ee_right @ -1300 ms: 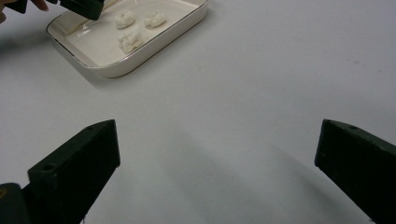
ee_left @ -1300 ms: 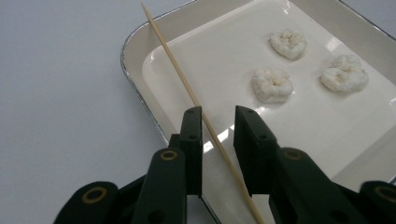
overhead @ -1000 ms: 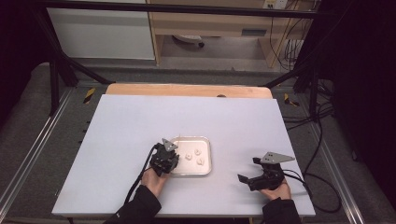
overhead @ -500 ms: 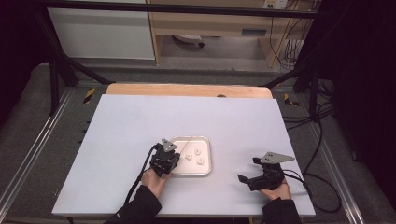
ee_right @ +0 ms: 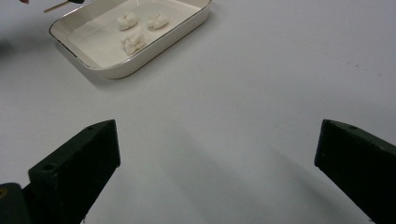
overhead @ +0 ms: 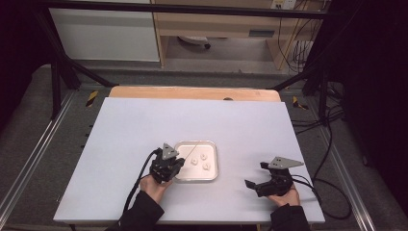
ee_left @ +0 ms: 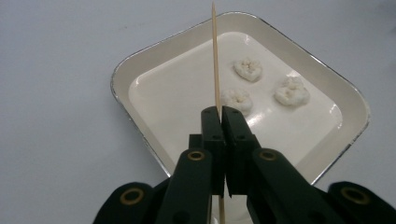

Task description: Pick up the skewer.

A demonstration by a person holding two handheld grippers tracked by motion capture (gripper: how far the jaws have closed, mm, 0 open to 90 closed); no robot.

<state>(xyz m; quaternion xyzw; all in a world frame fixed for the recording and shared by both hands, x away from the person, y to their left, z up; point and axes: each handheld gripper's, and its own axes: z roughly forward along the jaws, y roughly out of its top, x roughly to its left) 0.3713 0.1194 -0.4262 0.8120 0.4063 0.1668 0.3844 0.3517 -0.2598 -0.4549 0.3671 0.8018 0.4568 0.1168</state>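
Note:
My left gripper (overhead: 177,163) (ee_left: 220,112) is shut on a thin wooden skewer (ee_left: 215,56) (overhead: 190,151) that points out over a white rectangular tray (overhead: 195,179) (ee_left: 121,74). Three small white lumps lie in the tray (ee_left: 248,69) (ee_left: 236,99) (ee_left: 292,92), grouped toward one side; the skewer's tip is above the tray's far rim and touches none of them. My right gripper (overhead: 256,174) (ee_right: 218,140) stands open above bare table near the front right, well apart from the tray (ee_right: 140,63), with nothing between its jaws.
The white table top (overhead: 144,125) spreads wide around the tray, with a wooden strip (overhead: 192,92) along its far edge. Cables (overhead: 332,192) trail off the right side. The front edge lies just under both hands.

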